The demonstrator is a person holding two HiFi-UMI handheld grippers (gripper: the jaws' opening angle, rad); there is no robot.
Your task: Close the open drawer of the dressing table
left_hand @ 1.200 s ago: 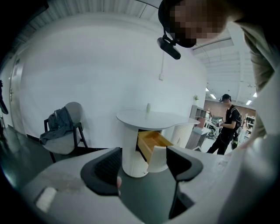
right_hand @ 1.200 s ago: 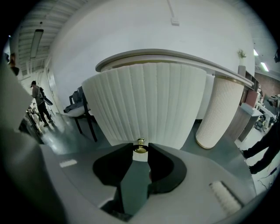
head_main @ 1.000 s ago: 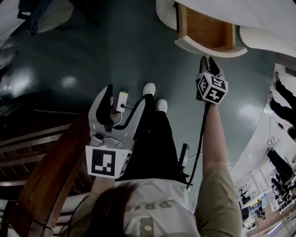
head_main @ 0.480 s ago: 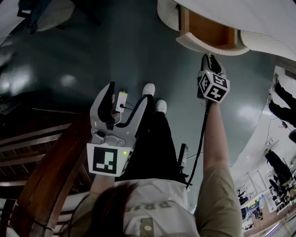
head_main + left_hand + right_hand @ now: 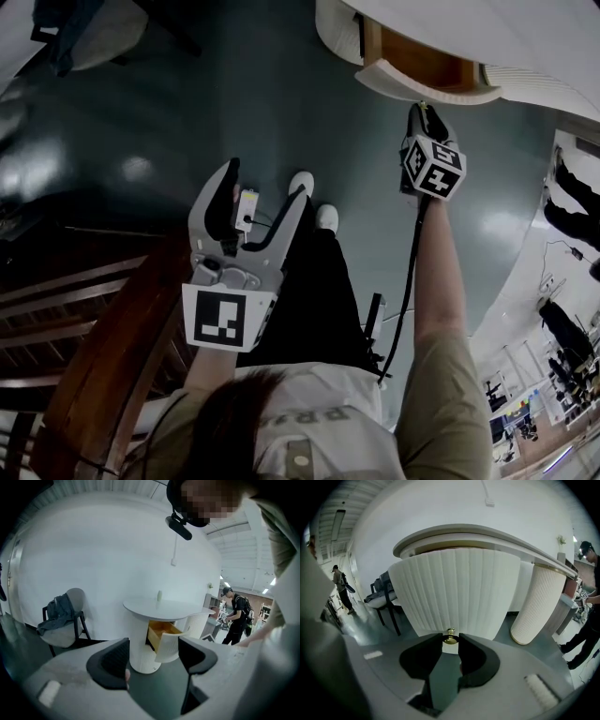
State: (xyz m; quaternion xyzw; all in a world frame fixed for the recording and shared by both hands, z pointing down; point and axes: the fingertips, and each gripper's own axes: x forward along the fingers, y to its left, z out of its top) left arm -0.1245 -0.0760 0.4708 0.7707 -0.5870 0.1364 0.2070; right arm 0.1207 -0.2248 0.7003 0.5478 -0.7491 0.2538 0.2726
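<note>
The white dressing table (image 5: 487, 28) stands at the top right of the head view, with its drawer (image 5: 422, 66) pulled out so the wooden inside shows. In the right gripper view the ribbed, curved drawer front (image 5: 454, 592) fills the middle. Its small brass knob (image 5: 450, 637) sits between the tips of my right gripper (image 5: 450, 641), which is shut on it. From above, the right gripper (image 5: 424, 111) meets the drawer front. My left gripper (image 5: 251, 202) hangs open and empty over the dark floor. The left gripper (image 5: 152, 656) looks at the table (image 5: 161, 609) from a distance.
A chair with a jacket over it (image 5: 63, 616) stands left of the table. A second ribbed white pedestal (image 5: 536, 602) is to the right of the drawer. Dark wooden furniture (image 5: 84, 337) lies at my left. A person in black (image 5: 236, 616) stands at the far right.
My right gripper has moved a little toward the table along with the drawer front, and less of the wooden inside shows. The left gripper has barely shifted.
</note>
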